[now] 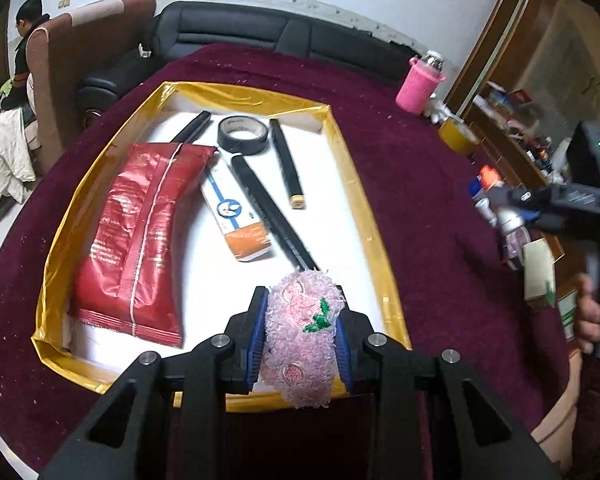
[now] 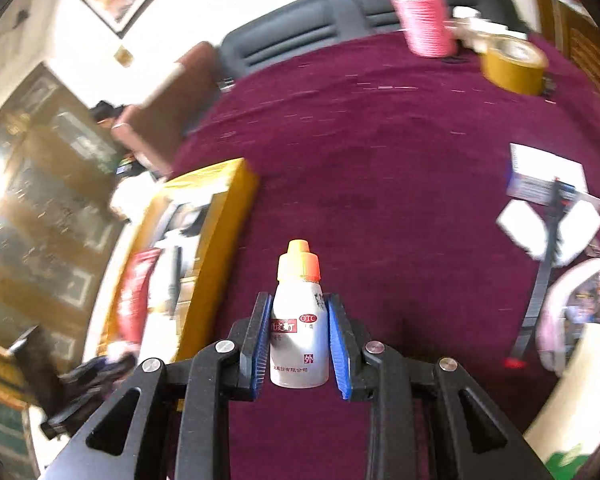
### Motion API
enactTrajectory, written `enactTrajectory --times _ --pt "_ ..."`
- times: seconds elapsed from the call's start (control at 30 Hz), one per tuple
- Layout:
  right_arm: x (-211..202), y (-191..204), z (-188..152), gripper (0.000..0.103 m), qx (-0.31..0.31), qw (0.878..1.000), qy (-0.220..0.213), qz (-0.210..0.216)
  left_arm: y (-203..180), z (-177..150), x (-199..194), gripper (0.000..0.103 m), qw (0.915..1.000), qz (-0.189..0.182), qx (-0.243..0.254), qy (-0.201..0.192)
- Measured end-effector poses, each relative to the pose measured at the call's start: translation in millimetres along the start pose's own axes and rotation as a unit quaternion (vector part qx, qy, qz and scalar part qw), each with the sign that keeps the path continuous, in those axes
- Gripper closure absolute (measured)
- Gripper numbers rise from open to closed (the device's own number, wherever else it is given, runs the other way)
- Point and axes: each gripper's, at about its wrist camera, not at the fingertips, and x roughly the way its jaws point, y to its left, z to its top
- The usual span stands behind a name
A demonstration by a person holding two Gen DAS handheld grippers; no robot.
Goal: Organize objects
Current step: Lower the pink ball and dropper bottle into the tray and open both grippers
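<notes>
Jaws of the left gripper (image 1: pixel 302 332) clamp a pink fuzzy pad (image 1: pixel 302 336) at lower centre of the frame, while the right gripper (image 2: pixel 300 340) pinches a white bottle (image 2: pixel 299 332).

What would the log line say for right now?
left gripper: shut on pink fuzzy thing, over tray | right gripper: shut on bottle, above red cloth

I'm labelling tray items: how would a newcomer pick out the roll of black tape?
Find the gold-rimmed tray on the maroon tablecloth. At its far end, between two black pens, lies the black tape roll. It is the tray's only ring-shaped item; the red packet and orange-ended tube are flat.
</notes>
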Motion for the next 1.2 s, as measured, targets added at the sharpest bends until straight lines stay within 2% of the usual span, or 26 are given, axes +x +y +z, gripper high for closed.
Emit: enactTrajectory --times 0.17,0.37,0.57,0.87,1.0,1.1,1.2 --pt "19.7 59.4 -0.4 0.073 -0.034 0.998 0.021 0.054 14.9 8.2 19.5 0.074 0.9994 0.027 -0.003 0.022" --pt "61.1 106.2 5.8 0.073 -0.056 0.995 0.049 0.066 27.2 23.5 40.9 0.074 0.998 0.042 -0.012 0.045" --pt "102.6 126.8 29.9 0.073 -0.065 0.996 0.059 0.026 33.5 45.0 56.3 0.074 0.9969 0.055 -0.012 0.056" --pt "166.7 137.5 68.0 0.073 -0.086 0.991 0.076 -0.075 43.2 58.4 63.3 0.073 0.9978 0.032 -0.028 0.05" --pt "182.8 134.0 78.2 0.073 -0.088 0.987 0.078 -0.108 45.2 57.9 61.9 0.071 0.9981 0.02 -0.035 0.047" --pt "192.7 131.1 83.1 0.073 -0.088 0.985 0.078 -0.122 45.4 56.9 59.9 0.067 0.9982 0.009 -0.039 0.044" --pt "199.0 130.0 86.3 0.073 -0.089 0.984 0.079 -0.13 44.4 54.8 56.4 0.055 0.9982 -0.009 -0.045 0.039"
